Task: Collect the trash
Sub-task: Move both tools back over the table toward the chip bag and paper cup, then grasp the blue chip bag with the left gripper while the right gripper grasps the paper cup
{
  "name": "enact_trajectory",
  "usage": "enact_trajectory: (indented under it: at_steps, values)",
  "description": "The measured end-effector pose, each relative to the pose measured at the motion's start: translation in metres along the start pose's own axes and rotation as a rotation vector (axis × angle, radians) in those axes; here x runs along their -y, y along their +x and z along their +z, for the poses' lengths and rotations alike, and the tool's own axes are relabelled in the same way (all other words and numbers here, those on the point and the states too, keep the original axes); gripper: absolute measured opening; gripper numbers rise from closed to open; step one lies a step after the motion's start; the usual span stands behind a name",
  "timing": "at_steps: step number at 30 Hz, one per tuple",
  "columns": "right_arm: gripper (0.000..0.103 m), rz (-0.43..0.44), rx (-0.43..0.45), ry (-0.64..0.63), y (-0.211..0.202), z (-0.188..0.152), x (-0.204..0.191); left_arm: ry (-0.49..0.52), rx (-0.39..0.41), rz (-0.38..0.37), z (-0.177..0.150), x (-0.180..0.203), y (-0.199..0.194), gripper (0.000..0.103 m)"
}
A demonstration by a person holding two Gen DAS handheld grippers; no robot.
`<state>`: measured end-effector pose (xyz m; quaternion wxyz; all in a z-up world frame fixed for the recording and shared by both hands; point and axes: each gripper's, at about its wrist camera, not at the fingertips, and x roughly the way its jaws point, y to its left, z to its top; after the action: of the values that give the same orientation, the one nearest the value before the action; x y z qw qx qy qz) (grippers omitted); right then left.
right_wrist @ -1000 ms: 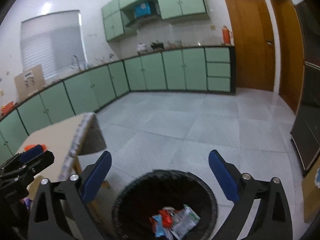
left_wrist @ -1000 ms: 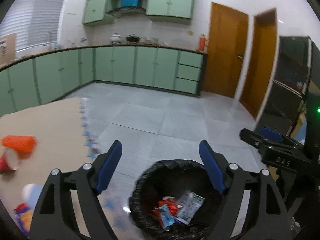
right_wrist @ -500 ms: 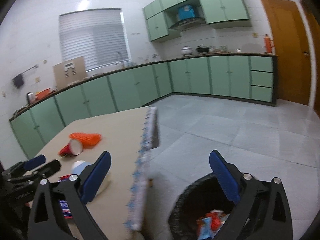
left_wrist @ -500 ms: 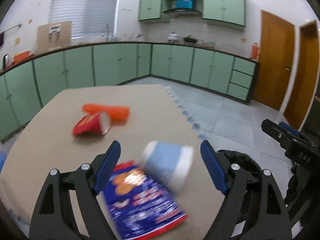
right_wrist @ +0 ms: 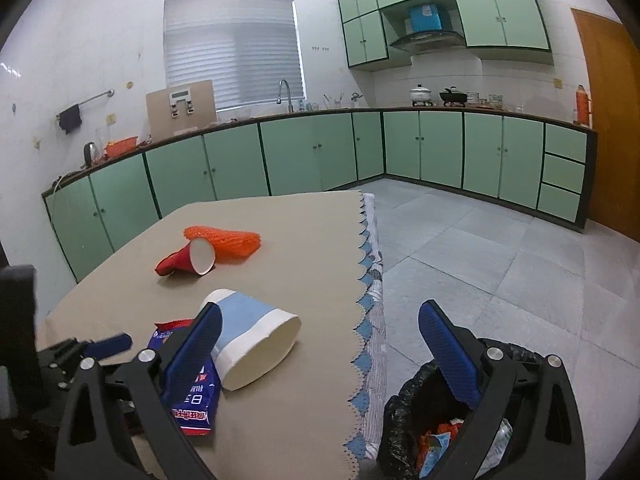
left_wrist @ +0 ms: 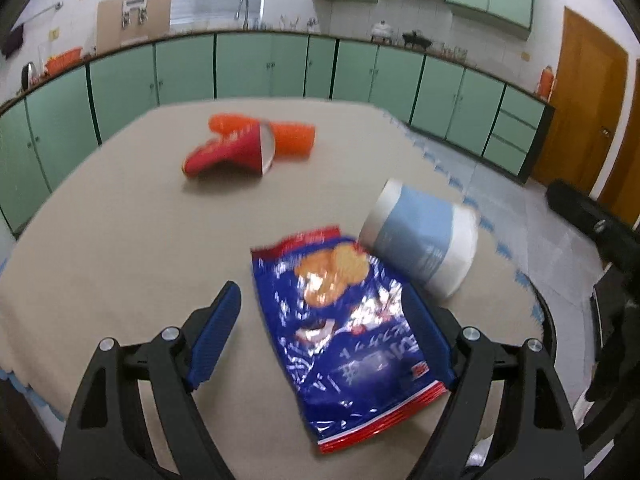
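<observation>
Your left gripper, jaws spread wide with nothing pinched, hangs over the beige-clothed table with the crinkled blue foil snack bag with red ends lying between its blue pads; one pad sits just beside the bag's edge, though contact cannot be told. A second ago this gripper looked down into the black-lined trash bin; it has since swung from the bin to the table, so the next pickup looks to be starting.

Your right gripper, also spread wide and empty, hovers at the table's scalloped edge. It too has swung away from above the black-lined trash bin, which now sits on the floor just beside the table, under its right finger, with a few wrappers already inside.

Taking the snack bag as the landmark: the tipped white-and-pale-blue paper cup lies touching its far right corner, near the table edge. Well beyond the bag, toward the green cabinets, the crushed red paper cup lies on its side against the orange foam mesh sleeve.

Four pieces remain on the table, so the collecting is only partly done. The bag is the nearest target; its slick foil may slide or crumple under the pads.
</observation>
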<state>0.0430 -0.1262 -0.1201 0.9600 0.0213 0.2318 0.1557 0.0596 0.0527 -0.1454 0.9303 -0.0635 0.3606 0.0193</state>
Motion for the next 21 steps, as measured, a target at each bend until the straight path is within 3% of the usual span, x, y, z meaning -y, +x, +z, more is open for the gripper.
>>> enact_trajectory:
  at_steps: [3,9,14,16,18,21]
  values:
    - [0.097,-0.002,-0.006,0.001,0.001,0.0,0.001,-0.026,-0.043,0.001,-0.005,0.001,0.01,0.08]
    - [0.097,-0.001,-0.017,0.008,0.009,0.0,0.005,-0.003,-0.047,0.021,-0.009,0.005,0.016,0.078]
    - [0.097,0.002,-0.025,0.006,0.011,-0.003,0.009,-0.007,-0.026,0.054,-0.007,0.006,0.016,0.042]
    - [0.097,0.002,-0.029,0.009,0.012,-0.003,0.01,-0.018,-0.015,0.053,-0.006,0.005,0.014,0.019]
    - [0.097,0.002,-0.031,0.009,0.013,-0.003,0.01,-0.026,-0.014,0.05,-0.005,0.004,0.015,0.008]
    - [0.096,0.005,-0.032,0.005,0.013,-0.003,0.01,-0.037,0.003,0.044,-0.003,0.003,0.012,0.003]
